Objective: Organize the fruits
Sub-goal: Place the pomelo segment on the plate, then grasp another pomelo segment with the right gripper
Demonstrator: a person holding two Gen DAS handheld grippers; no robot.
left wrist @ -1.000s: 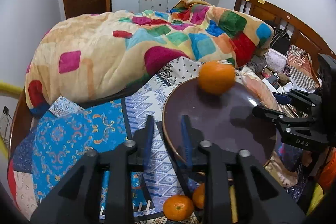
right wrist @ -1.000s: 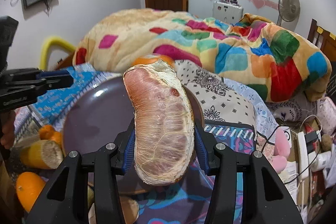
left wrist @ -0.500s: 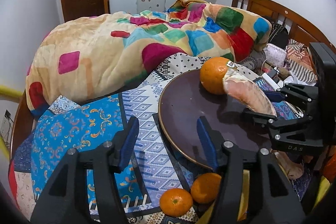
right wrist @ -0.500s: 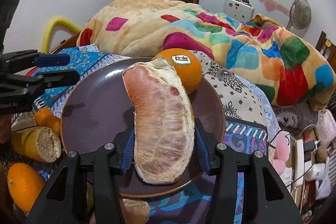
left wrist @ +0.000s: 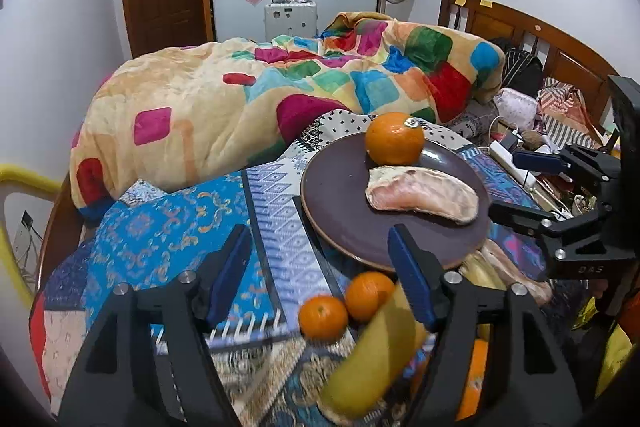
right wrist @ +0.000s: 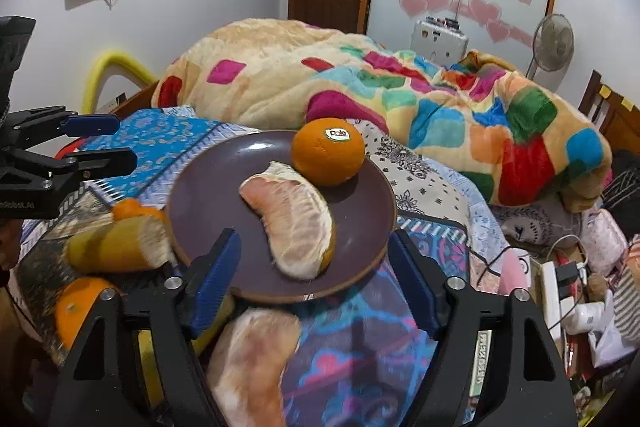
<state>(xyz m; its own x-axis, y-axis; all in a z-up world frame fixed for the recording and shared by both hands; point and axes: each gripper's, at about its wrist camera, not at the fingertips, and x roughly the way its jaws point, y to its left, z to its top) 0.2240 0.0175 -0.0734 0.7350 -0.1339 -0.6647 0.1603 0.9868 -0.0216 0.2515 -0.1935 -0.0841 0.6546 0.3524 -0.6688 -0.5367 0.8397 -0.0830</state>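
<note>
Nearest the right wrist camera, the right tool [right wrist: 312, 277] stands with its blue-padded fingers wide apart, nothing between them, hovering over the near rim of the plate [right wrist: 208, 171]. Below it, off the plate, a second peeled pomelo segment [right wrist: 252, 359] lies on the patterned bedspread [right wrist: 420, 187], blurred. To its left sit a piece of yellow pomelo rind [right wrist: 116, 247] and a loose orange [right wrist: 76, 303].

On the dark plate the pomelo segment [right wrist: 294, 223] lies flat, a curved wedge with its long axis running from the near right rim toward the far left, the pointed far end just beside the big orange [right wrist: 328, 151]. That orange carries a Dole sticker on top and sits at the far side of the plate.

In the left wrist view the left tool [left wrist: 320, 267] is likewise spread wide and empty, held over the bedspread at the plate's left edge, above two small oranges [left wrist: 323, 317] and a yellow rind piece. Here the segment's length runs left to right across the plate.

Beyond the plate a bright patchwork blanket [left wrist: 240, 99] is heaped on the bed.
</note>
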